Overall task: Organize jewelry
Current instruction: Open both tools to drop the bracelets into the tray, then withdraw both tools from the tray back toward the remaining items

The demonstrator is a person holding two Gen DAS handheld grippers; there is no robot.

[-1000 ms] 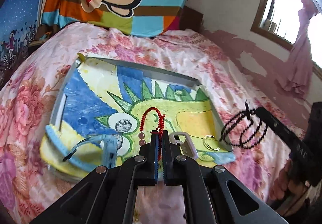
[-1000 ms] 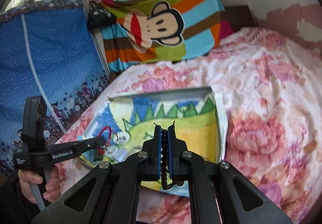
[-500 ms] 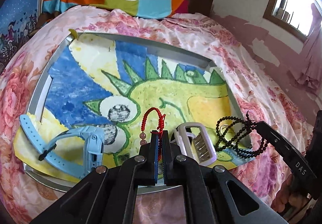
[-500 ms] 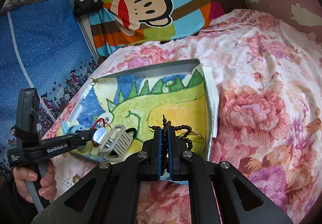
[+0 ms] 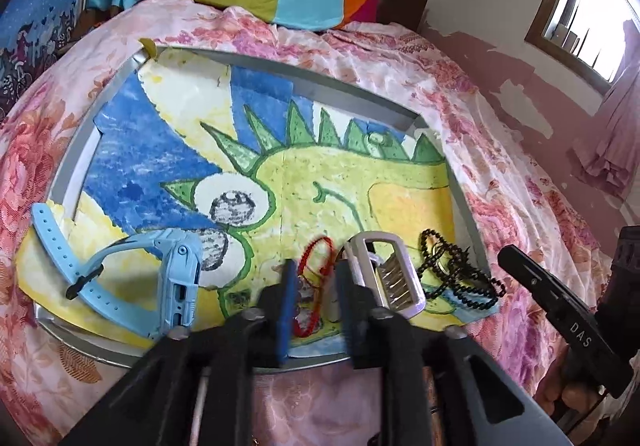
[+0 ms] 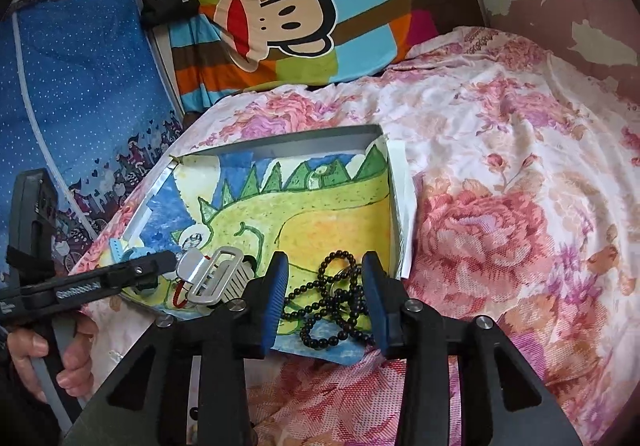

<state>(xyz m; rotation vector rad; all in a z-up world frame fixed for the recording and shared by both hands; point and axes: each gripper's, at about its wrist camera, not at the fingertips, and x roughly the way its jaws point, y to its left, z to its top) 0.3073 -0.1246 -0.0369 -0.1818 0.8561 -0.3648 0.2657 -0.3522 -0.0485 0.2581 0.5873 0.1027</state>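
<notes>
A grey tray (image 5: pixel 320 79) lined with a dinosaur drawing lies on the bed. My left gripper (image 5: pixel 318 286) hangs over its near edge, jaws opening. The red string bracelet (image 5: pixel 318 270) lies loose on the drawing between them. A light blue watch (image 5: pixel 160 270) rests to its left and a silver buckle (image 5: pixel 386 274) to its right. In the right wrist view, my right gripper (image 6: pixel 326 270) is also opening. The black bead bracelet (image 6: pixel 332 298) lies heaped on the tray (image 6: pixel 300 137) corner between its blue pads (image 6: pixel 276 286), untouched. The left gripper (image 6: pixel 160 262) reaches in beside the buckle (image 6: pixel 216 278).
A pink floral bedsheet (image 6: pixel 500 205) surrounds the tray. The striped monkey blanket (image 6: pixel 288 9) hangs at the back and a blue dotted curtain (image 6: pixel 80 85) on the left. A hand (image 6: pixel 60 350) grips the left gripper's handle. A window (image 5: pixel 580 17) is at the right.
Both grippers came down to the tray's near edge and their jaws parted. The red bracelet and the black beads, earlier pinched and hanging, now lie on the drawing.
</notes>
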